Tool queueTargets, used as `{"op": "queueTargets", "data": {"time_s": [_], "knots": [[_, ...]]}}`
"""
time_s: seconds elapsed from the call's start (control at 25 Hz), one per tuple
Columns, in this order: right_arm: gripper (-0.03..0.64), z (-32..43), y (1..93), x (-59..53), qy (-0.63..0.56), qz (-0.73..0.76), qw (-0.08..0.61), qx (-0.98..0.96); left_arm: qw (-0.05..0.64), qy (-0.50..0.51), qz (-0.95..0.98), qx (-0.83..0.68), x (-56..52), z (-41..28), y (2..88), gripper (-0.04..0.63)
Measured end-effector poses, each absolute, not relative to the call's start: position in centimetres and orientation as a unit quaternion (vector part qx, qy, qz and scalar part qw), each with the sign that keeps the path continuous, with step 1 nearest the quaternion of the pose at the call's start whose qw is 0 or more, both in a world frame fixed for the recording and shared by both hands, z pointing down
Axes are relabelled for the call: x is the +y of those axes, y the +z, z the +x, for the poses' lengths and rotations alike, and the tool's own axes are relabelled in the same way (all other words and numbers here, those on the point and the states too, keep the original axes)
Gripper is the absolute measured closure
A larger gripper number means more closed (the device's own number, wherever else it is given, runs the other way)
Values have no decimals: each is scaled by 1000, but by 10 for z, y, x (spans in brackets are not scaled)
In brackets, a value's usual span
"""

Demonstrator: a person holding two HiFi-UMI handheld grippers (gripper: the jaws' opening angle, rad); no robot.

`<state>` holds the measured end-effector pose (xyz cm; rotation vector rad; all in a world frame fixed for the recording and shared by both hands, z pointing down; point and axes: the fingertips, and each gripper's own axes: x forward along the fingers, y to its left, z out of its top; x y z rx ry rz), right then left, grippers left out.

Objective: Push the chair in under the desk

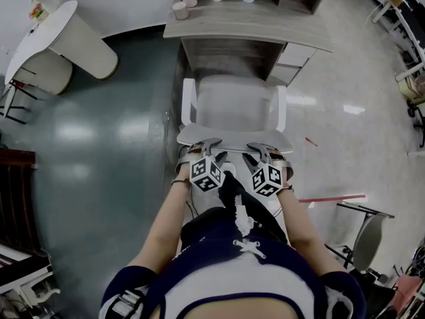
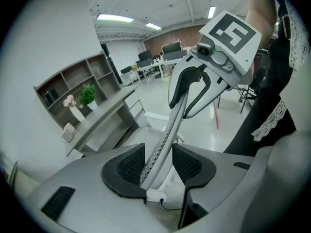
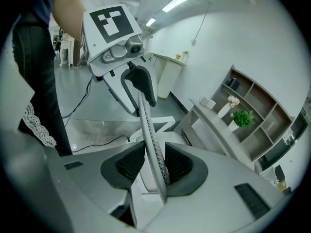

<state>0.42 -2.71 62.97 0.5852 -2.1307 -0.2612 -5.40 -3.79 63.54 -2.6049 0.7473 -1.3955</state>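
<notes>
The left gripper point(image 1: 211, 146) and right gripper point(image 1: 259, 150) each clamp the office chair's point(image 1: 236, 105) mesh backrest point(image 2: 163, 144) (top edge), facing the desk point(image 1: 265, 28).

The left gripper point(image 2: 158, 165) fills the bottom of the left gripper view, its dark pads point(image 2: 127, 166) closed against the thin mesh edge of the chair backrest point(image 2: 167, 132), which rises tilted between them. Higher on the same edge sits the right gripper point(image 2: 181, 108), its curved jaws astride the mesh under its marker cube point(image 2: 228, 30). At the left stands the desk point(image 2: 104, 115), with a small cup point(image 2: 69, 129), a vase of flowers point(image 2: 74, 109) and a green plant point(image 2: 87, 95) before open shelves point(image 2: 73, 79). A person's dark, lace-trimmed garment point(image 2: 272, 106) fills the right side.
</notes>
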Motion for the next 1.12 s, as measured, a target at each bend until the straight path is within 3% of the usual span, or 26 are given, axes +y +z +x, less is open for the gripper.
{"op": "queueTargets", "data": {"time_s": [1.12], "knots": [[492,2,628,-91,-101,240,444,-857,74,-447,-858,241,-100,-56,632,420]]}}
